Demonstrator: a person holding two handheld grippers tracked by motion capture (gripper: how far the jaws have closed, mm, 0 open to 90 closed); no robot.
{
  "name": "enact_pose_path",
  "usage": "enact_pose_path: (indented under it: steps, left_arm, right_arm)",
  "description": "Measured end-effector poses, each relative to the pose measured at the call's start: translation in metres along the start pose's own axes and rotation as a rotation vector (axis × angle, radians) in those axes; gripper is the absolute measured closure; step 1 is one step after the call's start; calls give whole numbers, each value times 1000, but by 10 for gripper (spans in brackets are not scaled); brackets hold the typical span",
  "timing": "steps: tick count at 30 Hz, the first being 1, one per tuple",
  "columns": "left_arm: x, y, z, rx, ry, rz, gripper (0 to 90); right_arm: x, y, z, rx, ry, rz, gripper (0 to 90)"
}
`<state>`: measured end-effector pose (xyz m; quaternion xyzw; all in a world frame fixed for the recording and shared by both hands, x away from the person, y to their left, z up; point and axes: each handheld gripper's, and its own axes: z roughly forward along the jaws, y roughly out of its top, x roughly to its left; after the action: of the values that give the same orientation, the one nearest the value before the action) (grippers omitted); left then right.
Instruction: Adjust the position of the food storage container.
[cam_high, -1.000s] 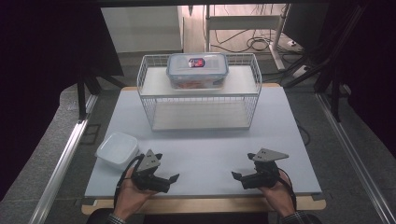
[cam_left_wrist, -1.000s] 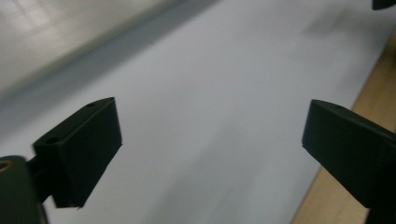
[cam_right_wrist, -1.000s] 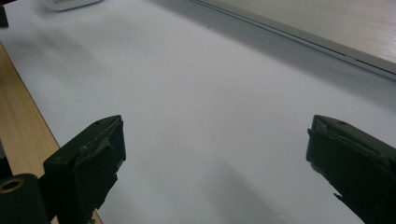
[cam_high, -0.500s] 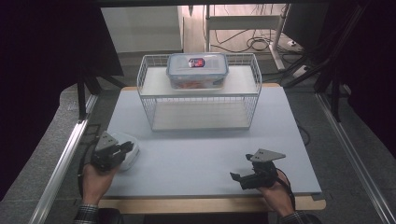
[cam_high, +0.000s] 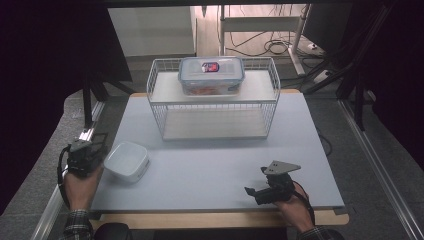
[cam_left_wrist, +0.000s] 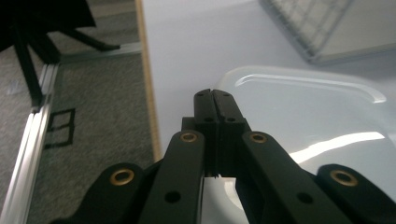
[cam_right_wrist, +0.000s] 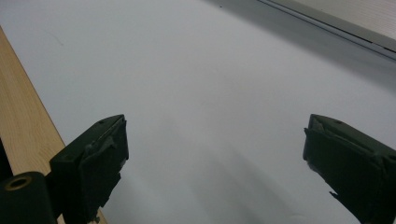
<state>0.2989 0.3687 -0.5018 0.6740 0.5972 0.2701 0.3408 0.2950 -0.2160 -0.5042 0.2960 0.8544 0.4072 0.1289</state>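
Observation:
A white plastic tub sits near the table's left edge and also appears in the left gripper view. My left gripper hangs just left of it, over the table's edge. Its jaws have just been closing, and the fingertips now meet, the gripper shut with nothing visible between them. My right gripper rests at the front right of the table and stands open over bare mat.
A white wire rack stands at the back middle of the grey mat, with a clear lidded food box on its top shelf. Carpet and a metal rail lie beyond the table's left edge.
My left hand swept from the table's front to its left edge beside the tub, and its jaws went from open to shut. The right hand stayed put.

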Motion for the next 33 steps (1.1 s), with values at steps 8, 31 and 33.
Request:
enact_pose_path:
  steps: [8, 31, 33]
  left_arm:
    - [4, -4, 18, 56, 11, 5, 890]
    - [-95, 1, 24, 121, -194, 176, 897]
    - [-102, 0, 23, 128, -217, 179, 897]
  right_arm:
    - [0, 0, 2, 9, 5, 2, 68]
    - [0, -1, 3, 38, 5, -8, 69]
    - [0, -1, 3, 38, 5, -8, 69]
